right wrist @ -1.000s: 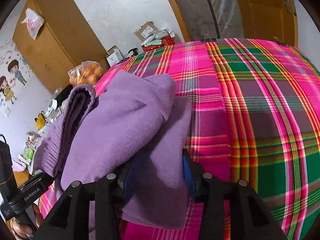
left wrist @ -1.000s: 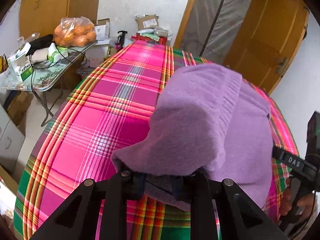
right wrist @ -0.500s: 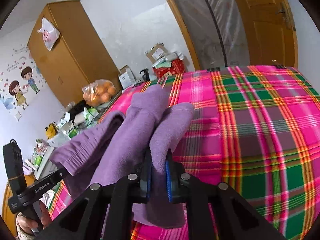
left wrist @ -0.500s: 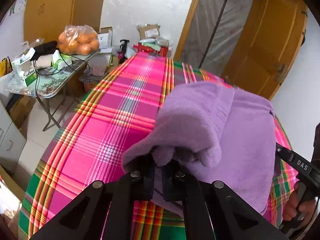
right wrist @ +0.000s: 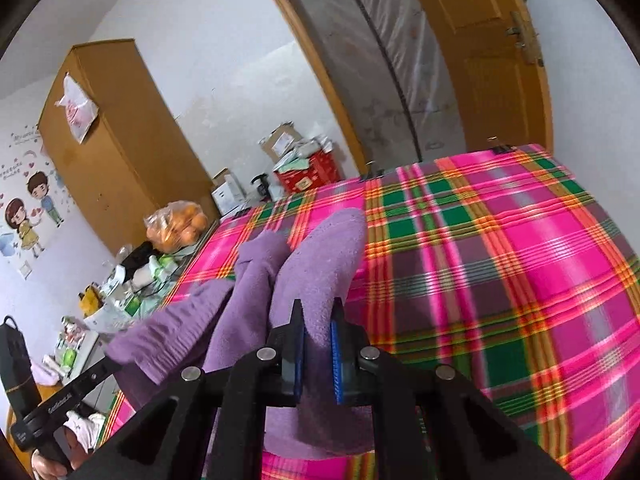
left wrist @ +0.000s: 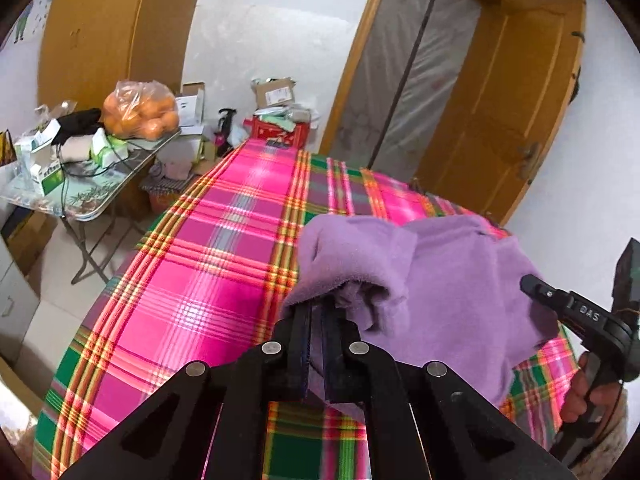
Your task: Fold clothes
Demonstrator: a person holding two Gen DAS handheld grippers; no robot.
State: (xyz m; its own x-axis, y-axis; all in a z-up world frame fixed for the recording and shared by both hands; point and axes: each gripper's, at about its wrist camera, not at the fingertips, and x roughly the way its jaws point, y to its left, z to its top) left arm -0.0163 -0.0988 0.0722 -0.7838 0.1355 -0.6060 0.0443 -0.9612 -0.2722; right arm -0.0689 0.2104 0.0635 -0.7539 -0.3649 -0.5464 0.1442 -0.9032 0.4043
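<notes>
A purple fleece garment [left wrist: 448, 280] is held up off the pink and green plaid bed cover [left wrist: 208, 264], bunched in folds. My left gripper [left wrist: 316, 312] is shut on its near left edge. My right gripper [right wrist: 318, 320] is shut on a thick fold of the same purple garment [right wrist: 320, 256], which stands up between the blue pads [right wrist: 335, 356]. The lower part of the cloth hangs behind the fingers, out of sight. The other gripper shows in each view: the right one [left wrist: 580, 312] at the right edge, the left one [right wrist: 60, 400] at the lower left.
A folding side table [left wrist: 80, 196] with boxes, cables and a bag of oranges [left wrist: 140, 110] stands left of the bed. Cardboard boxes and a red crate [left wrist: 280, 128] sit beyond the bed's far end. A wooden wardrobe [right wrist: 108, 148] and door [left wrist: 512, 100] line the walls.
Both grippers closed on the purple garment and lifted it off the bed cover. The cloth went from lying spread and draped to being bunched and raised.
</notes>
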